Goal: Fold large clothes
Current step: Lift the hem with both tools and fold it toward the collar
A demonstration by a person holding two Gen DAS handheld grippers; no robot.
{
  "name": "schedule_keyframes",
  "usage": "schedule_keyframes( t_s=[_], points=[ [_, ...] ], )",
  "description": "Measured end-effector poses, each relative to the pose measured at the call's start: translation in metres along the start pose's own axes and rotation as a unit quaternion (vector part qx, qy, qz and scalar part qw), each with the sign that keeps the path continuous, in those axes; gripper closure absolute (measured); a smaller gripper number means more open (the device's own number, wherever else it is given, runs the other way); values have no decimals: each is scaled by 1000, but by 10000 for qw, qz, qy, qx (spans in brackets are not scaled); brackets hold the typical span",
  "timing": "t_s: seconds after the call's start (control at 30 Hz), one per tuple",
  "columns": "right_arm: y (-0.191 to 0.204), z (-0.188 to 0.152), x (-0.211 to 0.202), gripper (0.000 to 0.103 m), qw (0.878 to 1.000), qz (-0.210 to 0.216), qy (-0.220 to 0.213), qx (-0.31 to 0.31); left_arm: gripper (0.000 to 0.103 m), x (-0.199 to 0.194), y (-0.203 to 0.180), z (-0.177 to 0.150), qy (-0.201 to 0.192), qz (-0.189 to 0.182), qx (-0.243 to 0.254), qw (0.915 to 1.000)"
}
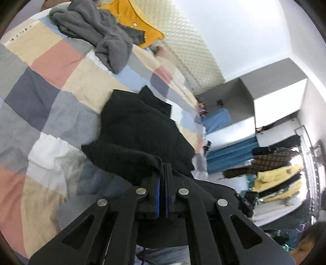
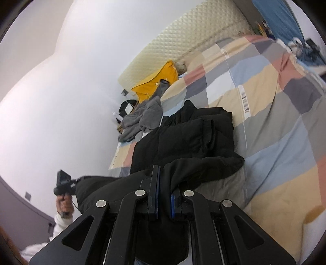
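Black jacket [image 1: 140, 130] lies spread across a bed whose checked quilt [image 1: 40, 95] shows squares of pink, cream, grey, blue and white. Its near edge is raised off the quilt and pinched in both claws. The left claw [image 1: 163, 173] has its blue-padded fingers pressed together on a fold of the black cloth, with the rest of the jacket stretching away over the quilt toward a cream, dimpled headboard [image 1: 189, 61]. The right claw [image 2: 164, 183] grips another part of the same edge: one finger stands clear in view, the other is mostly covered by black cloth draped over it, and the jacket [image 2: 183, 138] runs from there up the bed in thick, puffy folds. A crumpled grey fleece [image 1: 95, 30] sits further up the quilt, apart from the jacket, and a yellow garment [image 1: 132, 16] lies just behind it against the headboard. In the right wrist view, the person's left hand [image 2: 64, 203] shows at the lower left, wrapped round the handle of the other gripper. Off the far side of the bed, in the left wrist view, clothes [image 1: 275, 173] hang on a rail beside grey and white cabinets [image 1: 264, 85].
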State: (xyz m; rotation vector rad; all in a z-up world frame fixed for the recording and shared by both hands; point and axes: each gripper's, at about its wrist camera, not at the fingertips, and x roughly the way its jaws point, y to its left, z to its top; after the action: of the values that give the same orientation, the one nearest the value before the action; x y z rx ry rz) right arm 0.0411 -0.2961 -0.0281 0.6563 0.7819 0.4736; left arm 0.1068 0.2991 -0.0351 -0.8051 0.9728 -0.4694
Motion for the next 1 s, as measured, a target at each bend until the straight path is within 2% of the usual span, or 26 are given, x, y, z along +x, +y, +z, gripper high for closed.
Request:
schedule_keyframes(
  t_s=[0.1,0.27,0.43,0.53,0.73,1.0],
  points=[
    [-8,15,7,97,9997,-34,-33,256,101,5,-6,15,-103,115,73,9999],
    [-16,61,26,97,9979,30,-360,537,101,11,-11,49,-330,191,-19,9993],
    [-32,111,71,97,9948,-124,-536,855,101,33,-21,92,-602,634,6,9962],
    [-51,130,97,97,9918,-110,-555,1145,101,50,-22,112,-668,1033,55,9924],
    [-86,151,143,97,9857,-297,-486,1584,101,88,-23,144,-661,1788,131,9816],
    [-133,168,205,97,9755,-781,-233,2042,101,147,-24,177,-589,2692,238,9610]
  ],
)
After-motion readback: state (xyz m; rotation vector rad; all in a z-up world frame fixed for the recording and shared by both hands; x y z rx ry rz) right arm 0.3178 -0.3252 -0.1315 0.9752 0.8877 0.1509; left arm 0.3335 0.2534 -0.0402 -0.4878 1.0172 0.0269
